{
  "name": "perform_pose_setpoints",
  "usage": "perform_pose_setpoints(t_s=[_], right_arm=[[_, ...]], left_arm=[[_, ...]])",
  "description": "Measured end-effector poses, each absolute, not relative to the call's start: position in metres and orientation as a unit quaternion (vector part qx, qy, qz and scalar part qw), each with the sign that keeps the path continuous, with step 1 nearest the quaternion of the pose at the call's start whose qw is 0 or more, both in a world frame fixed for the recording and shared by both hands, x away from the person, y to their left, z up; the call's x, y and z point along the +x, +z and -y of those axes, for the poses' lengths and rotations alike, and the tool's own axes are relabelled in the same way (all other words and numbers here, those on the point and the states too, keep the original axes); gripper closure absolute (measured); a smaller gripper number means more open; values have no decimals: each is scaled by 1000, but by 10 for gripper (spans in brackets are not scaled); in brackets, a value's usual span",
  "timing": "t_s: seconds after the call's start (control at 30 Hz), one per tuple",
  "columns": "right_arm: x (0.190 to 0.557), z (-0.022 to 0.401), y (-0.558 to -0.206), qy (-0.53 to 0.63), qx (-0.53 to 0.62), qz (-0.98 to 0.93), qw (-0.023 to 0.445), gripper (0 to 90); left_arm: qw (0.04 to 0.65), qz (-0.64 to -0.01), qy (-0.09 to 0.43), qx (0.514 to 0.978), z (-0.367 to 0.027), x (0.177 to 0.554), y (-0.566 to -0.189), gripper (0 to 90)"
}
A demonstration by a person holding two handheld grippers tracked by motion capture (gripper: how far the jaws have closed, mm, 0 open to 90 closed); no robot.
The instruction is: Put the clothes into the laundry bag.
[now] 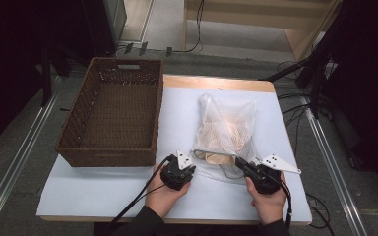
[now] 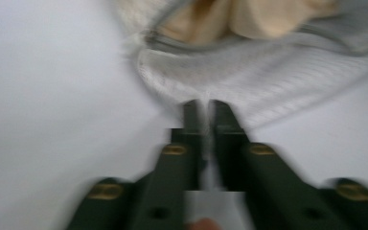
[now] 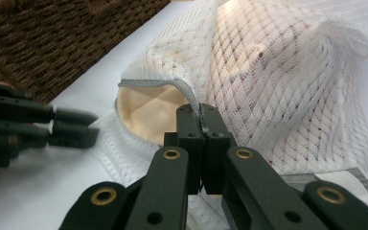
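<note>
Two grippers work at one table, which is covered in a white sheet with a strip of bare wood showing along its far edge. Room around it is dim — grey floor, metal rails running along both sides, black cables on the floor to the right, light wooden furniture at the far end. Brown wicker basket sits on the left half of the table, overhanging the left edge a bit. White mesh bag lies right of centre, well apart from the basket, its zippered mouth towards the person and cream fabric showing inside the opening.

Right gripper at the mouth's right side — jaws pressed together, pinching the grey zipper edge of the bag. Left gripper is at the near left of the mouth; jaws nearly together with a thin strip of the bag's white mesh edge between them, pinching it as far as the blurred left gripper view shows. Both hands rest low near the table's near edge.
</note>
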State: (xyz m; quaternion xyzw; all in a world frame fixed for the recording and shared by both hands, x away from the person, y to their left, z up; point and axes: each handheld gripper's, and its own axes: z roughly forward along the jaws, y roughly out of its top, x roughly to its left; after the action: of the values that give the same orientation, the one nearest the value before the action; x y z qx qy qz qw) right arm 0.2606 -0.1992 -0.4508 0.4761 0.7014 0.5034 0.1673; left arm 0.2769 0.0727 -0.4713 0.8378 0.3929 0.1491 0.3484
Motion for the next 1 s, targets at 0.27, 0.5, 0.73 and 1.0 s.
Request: perform_pose_setpoints(t_s=[0.27,0.5,0.73,1.0], right_arm=[[252,198,-443,512,463,-703,172,900],[243,188,-445,503,448,-720,166,900],[243,184,-440,511,448,-714,169,900],[241,182,-436,520,442,-711,170,900]], left_arm=[[389,-369,69,841,-95,260,-460,900],[384,-374,74,841,-109,249,-464,845],[450,-319,84,830,-73,251,-439,636],[342,-380,127,850,-20,293,-466,459]])
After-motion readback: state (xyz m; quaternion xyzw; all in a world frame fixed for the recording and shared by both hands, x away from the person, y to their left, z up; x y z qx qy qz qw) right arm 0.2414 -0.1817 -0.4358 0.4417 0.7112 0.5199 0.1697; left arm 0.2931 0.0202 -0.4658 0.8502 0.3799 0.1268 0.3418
